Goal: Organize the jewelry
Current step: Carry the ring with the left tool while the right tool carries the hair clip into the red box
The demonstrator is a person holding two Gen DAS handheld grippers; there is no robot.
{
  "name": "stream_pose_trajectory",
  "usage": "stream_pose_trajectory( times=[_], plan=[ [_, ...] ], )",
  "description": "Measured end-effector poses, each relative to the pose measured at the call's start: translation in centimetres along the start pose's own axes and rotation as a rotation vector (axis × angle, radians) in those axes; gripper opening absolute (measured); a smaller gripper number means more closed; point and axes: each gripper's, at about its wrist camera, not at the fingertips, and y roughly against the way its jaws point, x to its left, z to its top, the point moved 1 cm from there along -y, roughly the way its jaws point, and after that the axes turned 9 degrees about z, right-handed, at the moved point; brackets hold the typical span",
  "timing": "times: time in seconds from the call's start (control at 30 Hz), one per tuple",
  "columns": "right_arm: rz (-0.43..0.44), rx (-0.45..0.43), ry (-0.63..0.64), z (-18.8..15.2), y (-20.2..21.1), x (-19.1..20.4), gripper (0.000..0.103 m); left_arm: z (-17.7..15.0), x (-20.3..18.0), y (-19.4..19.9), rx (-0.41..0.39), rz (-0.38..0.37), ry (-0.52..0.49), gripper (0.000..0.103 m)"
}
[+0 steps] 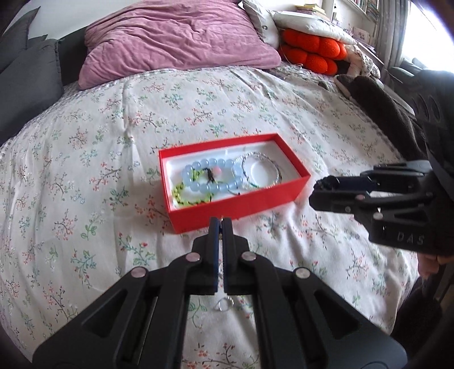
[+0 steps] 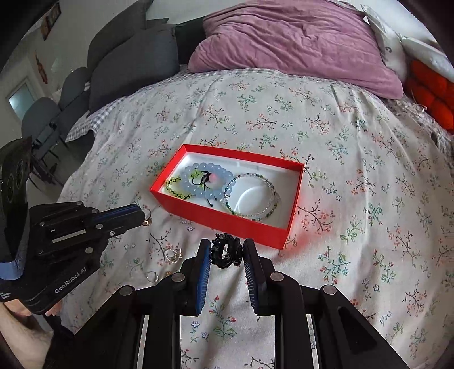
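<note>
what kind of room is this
Most likely a bedroom: the red box of bracelets sits on a bed with a floral bedspread, a purple pillow at its head, and bookshelves behind.

Small rings (image 2: 173, 255) on the bedspread (image 2: 340, 142) are too tiny to identify.

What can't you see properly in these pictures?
- Left wrist view: the closed left gripper hides whatever it pinches; the right wrist view shows a small gold hoop earring there.
- Left wrist view: the silver ring on the bedspread is blurred behind the gripper's frame.
- Right wrist view: the small pearl pieces are too tiny to name.
</note>
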Motion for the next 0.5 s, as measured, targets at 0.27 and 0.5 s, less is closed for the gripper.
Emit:
stream_pose_trajectory(
  times=[0.27,0.5],
  plan=[
    [-0.030,-0.043,-0.041,1.6,0.2,-1.0,0.024,2.2,0.5,-1.6,-0.023,0.012,0.102,0.002],
    [-0.053,-0.050,-0.082,2.7,-0.9,-2.7,0.024,3.5,0.3,-3.7,-0.028,0.056,0.143,0.002]
  ],
)
